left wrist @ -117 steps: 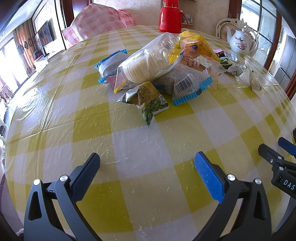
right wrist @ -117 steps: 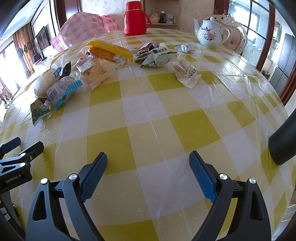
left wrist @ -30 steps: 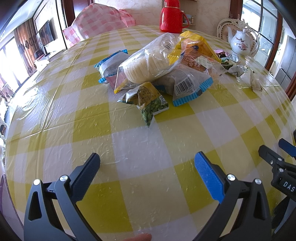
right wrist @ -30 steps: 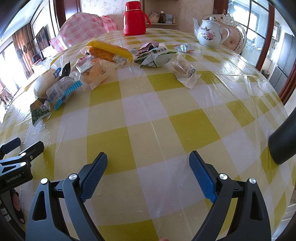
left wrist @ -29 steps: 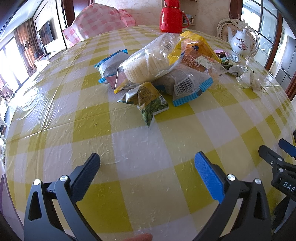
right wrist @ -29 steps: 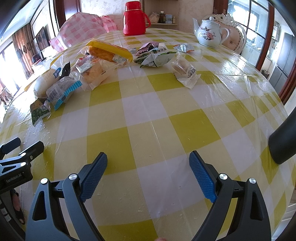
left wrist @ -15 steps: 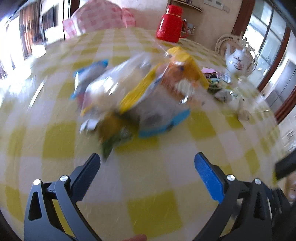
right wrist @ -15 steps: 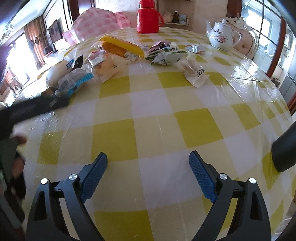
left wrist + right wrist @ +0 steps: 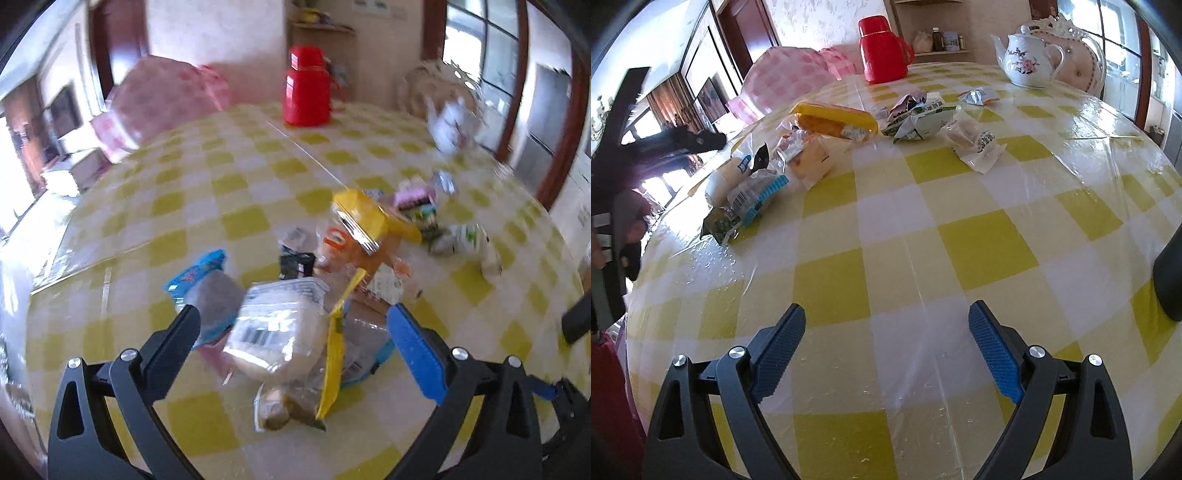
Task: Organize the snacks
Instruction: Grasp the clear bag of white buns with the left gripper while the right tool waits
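Snack pile (image 9: 291, 325) — just beyond left gripper (image 9: 293, 325)

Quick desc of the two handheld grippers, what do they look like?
Both match: the left gripper and the right gripper each have black angular two-finger frames with triangular cutouts, silver bolts at the joints, and blue ribbed pads on the inner faces. No cables, markings or sleeves visible.

table (image 9: 979, 236): round, yellow-and-white check cloth under clear plastic film | red flask (image 9: 882, 50): upright at far edge | white floral teapot (image 9: 1027, 61): upright at far-right edge, well apart from flask | pink checked cover (image 9: 790, 79): beyond far-left edge | white ornate chair back (image 9: 1082, 55): behind teapot
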`<state>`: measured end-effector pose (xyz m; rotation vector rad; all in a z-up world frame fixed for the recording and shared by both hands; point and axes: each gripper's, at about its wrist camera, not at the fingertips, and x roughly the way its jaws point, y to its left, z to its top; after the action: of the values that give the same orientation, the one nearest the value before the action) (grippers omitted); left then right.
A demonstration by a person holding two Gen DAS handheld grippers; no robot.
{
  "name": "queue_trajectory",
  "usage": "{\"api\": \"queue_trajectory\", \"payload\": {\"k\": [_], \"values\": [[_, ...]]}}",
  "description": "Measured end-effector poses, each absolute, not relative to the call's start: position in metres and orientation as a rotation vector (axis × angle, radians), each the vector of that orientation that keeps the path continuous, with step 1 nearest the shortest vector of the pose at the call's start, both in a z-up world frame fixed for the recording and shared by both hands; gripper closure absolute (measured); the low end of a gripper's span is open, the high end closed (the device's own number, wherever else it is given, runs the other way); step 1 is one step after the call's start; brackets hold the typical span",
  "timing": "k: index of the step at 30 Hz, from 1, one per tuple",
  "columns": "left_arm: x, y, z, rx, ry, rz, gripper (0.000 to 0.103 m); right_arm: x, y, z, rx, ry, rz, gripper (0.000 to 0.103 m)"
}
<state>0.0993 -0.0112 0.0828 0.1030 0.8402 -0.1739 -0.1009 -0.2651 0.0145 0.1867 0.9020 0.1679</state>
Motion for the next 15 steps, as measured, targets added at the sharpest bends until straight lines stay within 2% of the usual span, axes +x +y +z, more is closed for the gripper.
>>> {"api": "queue_trajectory", "payload": {"k": [4,5,11,15], "values": [[0.120,-0.027,0.053,0.170,0.927,-0.153,0.002,-0.100,-0.266,0.014,0.192,0.902,0.168,0.016],[0.125,-0.027,0.046,0.169,0.946,-0.137,0.005,-0.100,-0.266,0.014,0.195,0.901,0.170,0.016],[0.111,0.000,0.041,0.035,0.898,-0.109,0.048,-0.101,-0.268,0.014,0.212,0.896,0.177,0.016],[0.061,0.009,0.053,0.034,0.784,-0.096,0.056,-0.102,-0.268,0.014,0.211,0.896,0.176,0.016]]}}
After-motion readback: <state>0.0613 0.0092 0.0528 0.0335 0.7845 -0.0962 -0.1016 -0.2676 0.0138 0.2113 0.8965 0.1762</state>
